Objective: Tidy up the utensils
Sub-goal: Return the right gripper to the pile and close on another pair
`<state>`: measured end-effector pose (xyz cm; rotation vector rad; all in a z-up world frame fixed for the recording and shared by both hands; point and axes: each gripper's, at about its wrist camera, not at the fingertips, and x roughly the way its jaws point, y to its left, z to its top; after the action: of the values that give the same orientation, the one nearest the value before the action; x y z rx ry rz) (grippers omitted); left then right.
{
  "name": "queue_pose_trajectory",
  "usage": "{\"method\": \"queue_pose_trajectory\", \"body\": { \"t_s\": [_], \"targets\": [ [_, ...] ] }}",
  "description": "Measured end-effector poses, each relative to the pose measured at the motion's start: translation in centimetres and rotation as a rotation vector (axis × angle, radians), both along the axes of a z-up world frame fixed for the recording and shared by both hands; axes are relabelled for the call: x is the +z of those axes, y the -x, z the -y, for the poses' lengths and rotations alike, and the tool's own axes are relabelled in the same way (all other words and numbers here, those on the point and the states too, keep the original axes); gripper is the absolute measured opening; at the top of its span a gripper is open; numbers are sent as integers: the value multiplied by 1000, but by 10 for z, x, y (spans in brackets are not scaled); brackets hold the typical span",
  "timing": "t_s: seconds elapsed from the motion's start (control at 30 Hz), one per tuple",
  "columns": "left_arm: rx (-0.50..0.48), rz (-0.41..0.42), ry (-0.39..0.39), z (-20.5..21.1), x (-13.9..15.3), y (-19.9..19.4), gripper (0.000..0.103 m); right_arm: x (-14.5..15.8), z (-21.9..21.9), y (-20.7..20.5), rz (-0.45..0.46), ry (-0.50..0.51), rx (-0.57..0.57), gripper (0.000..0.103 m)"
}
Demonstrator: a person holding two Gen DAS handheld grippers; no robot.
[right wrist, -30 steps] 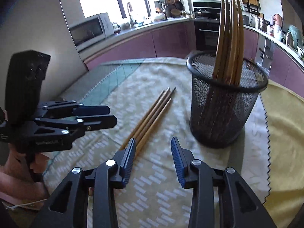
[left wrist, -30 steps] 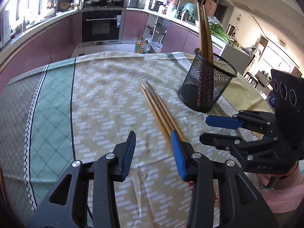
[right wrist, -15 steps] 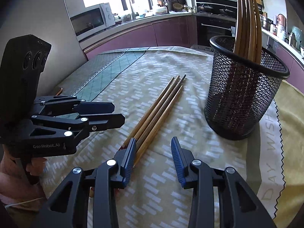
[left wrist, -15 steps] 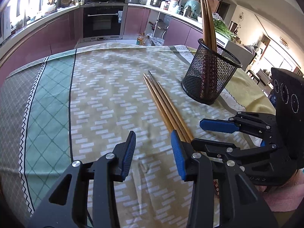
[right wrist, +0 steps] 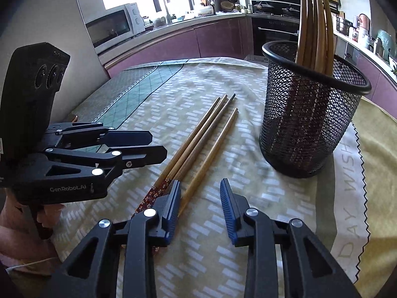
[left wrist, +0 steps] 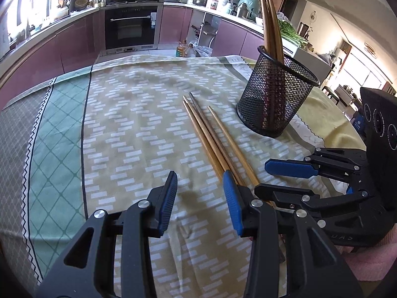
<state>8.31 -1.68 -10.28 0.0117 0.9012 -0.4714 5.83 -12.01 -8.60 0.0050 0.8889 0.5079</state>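
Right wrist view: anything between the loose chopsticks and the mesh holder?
Nothing. In the right wrist view, only bare patterned tablecloth separates the loose chopsticks from the mesh holder. The left wrist view shows the same gap.

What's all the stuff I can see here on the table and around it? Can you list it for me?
Loose chopsticks: three, brown wood, flat on the cloth left of the holder.
Mesh holder: one, black, upright on the cloth.
Standing chopsticks: several, brown, inside the holder.
Tablecloth: one, beige with white dashes, green and grey bands at one side.
Oven: one, black, in the purple cabinets behind.
Microwave: one, white, on the counter.
Left gripper: black with blue pads, open, empty.
Right gripper: black with blue pads, open, jaws just closing somewhat, empty, beside the chopsticks' near ends.
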Motion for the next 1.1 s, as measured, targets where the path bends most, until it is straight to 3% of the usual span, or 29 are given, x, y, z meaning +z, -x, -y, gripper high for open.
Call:
{"method": "queue_pose_trajectory", "body": {
  "t_s": [0.37, 1.1],
  "targets": [
    [-6, -10, -17, 13, -3, -15, 38, 0, 1, 0, -3, -2, -6, 28],
    [2, -19, -44, 7, -6, -24, 28, 0, -3, -9, 3, 28, -29, 24]
  ]
}}
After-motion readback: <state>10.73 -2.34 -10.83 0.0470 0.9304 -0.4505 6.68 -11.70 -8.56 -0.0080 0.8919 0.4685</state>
